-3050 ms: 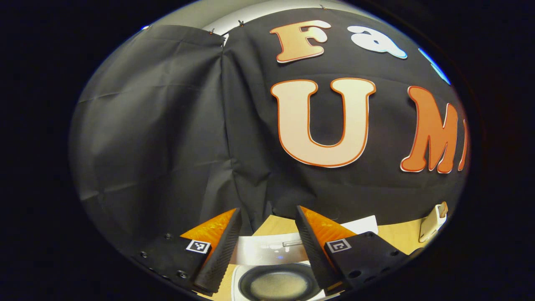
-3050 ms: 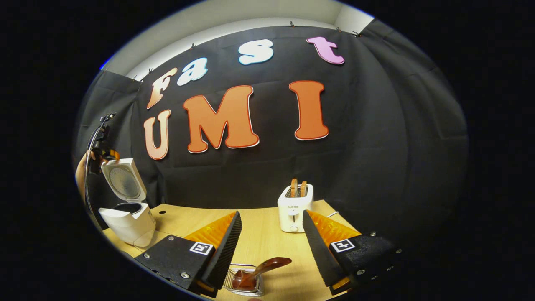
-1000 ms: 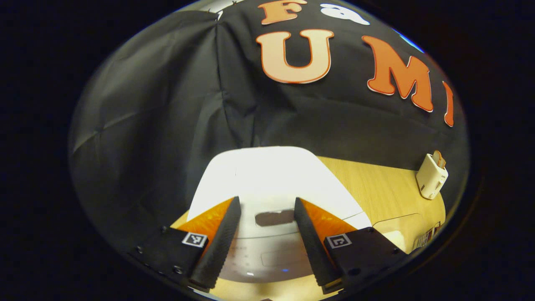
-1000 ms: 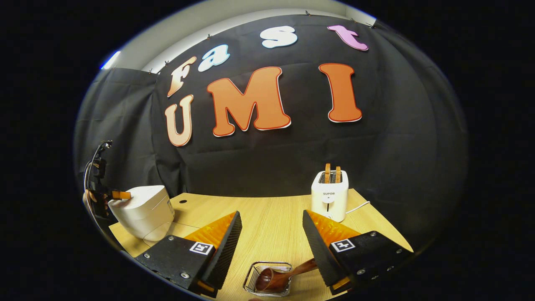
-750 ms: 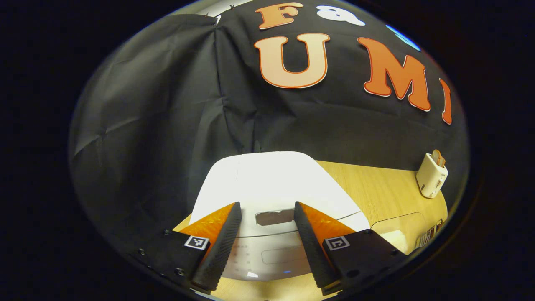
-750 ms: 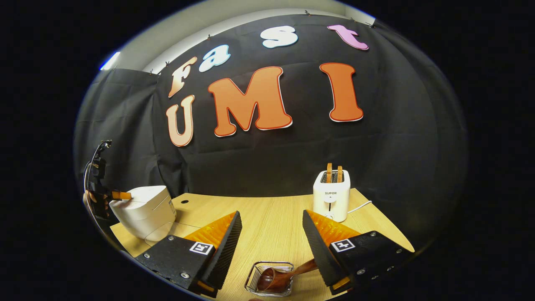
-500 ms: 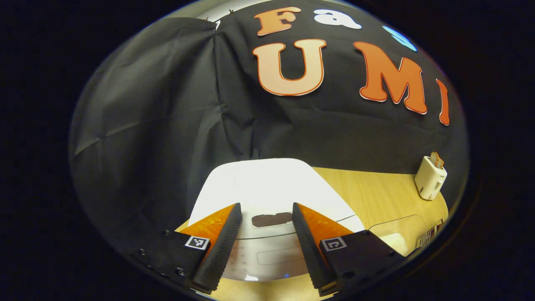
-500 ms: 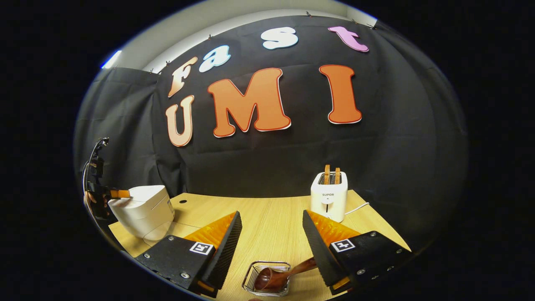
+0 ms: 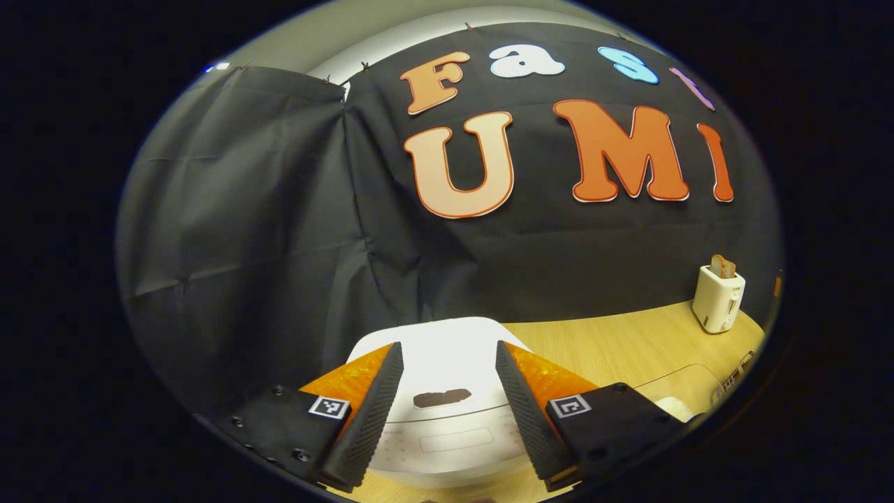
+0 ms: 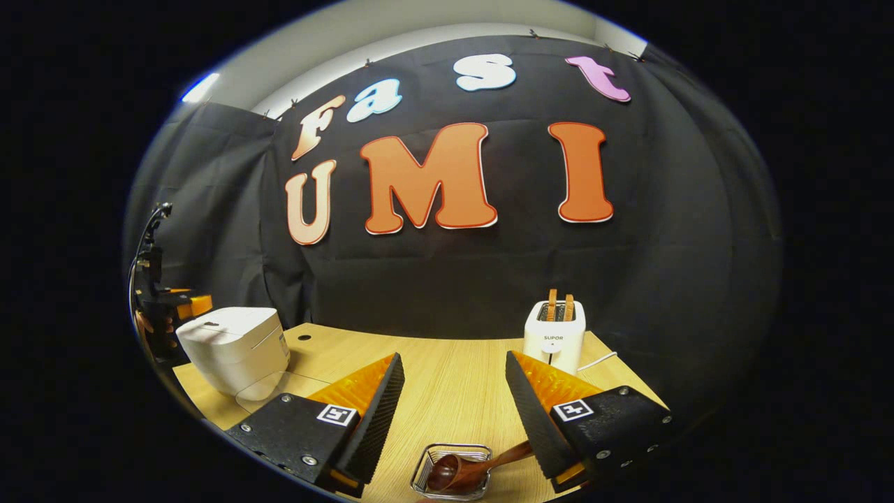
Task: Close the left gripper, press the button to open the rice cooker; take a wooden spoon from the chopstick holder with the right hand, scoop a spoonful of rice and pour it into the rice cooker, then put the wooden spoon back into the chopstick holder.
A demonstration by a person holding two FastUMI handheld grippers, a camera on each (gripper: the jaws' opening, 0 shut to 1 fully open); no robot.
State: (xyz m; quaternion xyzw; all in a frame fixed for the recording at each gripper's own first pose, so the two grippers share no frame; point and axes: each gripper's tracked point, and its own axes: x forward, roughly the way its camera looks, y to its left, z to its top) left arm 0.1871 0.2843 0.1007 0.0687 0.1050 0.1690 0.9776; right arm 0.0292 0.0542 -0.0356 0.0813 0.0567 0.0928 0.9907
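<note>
The wire holder (image 10: 450, 471) stands at the table's (image 10: 447, 381) near edge with the spoon (image 10: 468, 469) lying in it, bowl inside and handle slanting out to the right under the right finger (image 10: 534, 412). The cooker (image 10: 234, 349) sits closed at the table's left edge; its inside cannot be seen. A white toaster (image 10: 554, 337) at the far right edge has two slices standing in its slots.

The left gripper (image 9: 447, 409) hovers over the cooker's (image 9: 447, 398) lid, its fingers spread wide with nothing between them; a dark recess on the lid shows between them. In the right gripper view it is at the far left, beside the cooker, a hand (image 10: 157, 325) holding it. The right gripper (image 10: 450, 409) hangs above the holder, wide apart and bare, touching nothing
</note>
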